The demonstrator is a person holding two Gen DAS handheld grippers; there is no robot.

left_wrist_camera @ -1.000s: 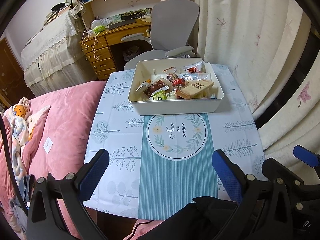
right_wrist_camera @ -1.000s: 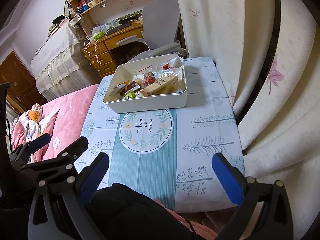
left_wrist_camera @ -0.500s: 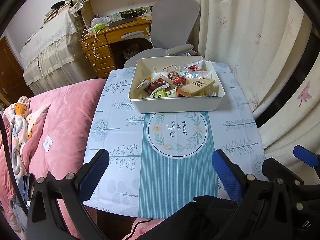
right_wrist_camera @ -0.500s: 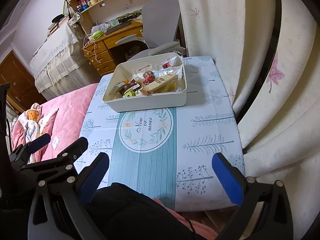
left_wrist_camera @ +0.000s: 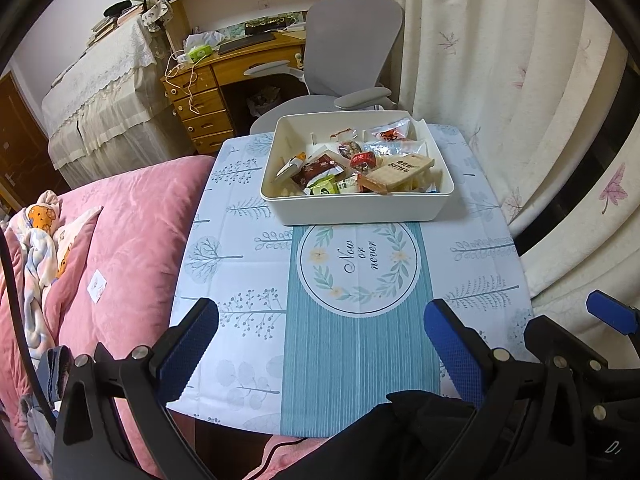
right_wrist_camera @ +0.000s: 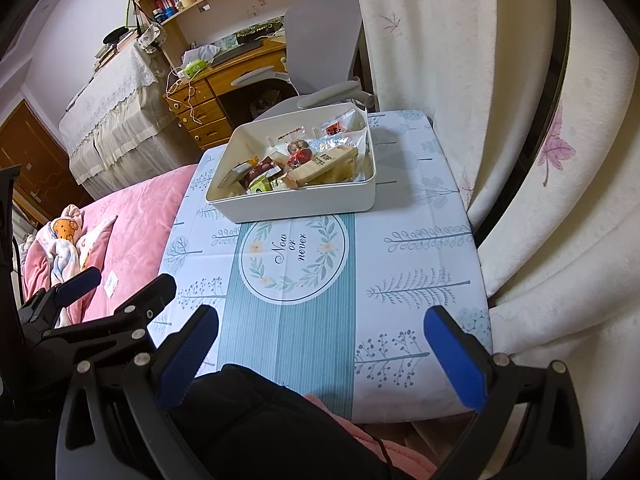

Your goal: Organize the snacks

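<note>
Bedroom furniture frames the scene: a wooden desk (left_wrist_camera: 244, 76), a grey office chair (left_wrist_camera: 348, 44) and cream curtains (left_wrist_camera: 500, 60) stand behind a small tabletop (left_wrist_camera: 240, 248) covered in a tree-print cloth with a teal centre strip and a round "Now or never" emblem (left_wrist_camera: 358, 266). At the far end of the tabletop sits a cream rectangular snack bin (left_wrist_camera: 356, 206), its near wall touching the emblem's top edge. Inside lie mixed wrapped snacks: a long tan box (left_wrist_camera: 402, 170) angled across the right half, a dark brown packet (left_wrist_camera: 318, 170), a green packet (left_wrist_camera: 323, 187), a red wrapped sweet (left_wrist_camera: 363, 159) and clear pouches toward the back. A pink bedspread (left_wrist_camera: 132, 220) borders the tabletop's left edge. The left gripper (left_wrist_camera: 320, 346) and right gripper (right_wrist_camera: 320, 346) hover over the near edge, both spread wide with nothing between their blue pads. Compared with a second ago, the bin appears slightly nearer and lower in both views, the spread of each gripper unchanged.
</note>
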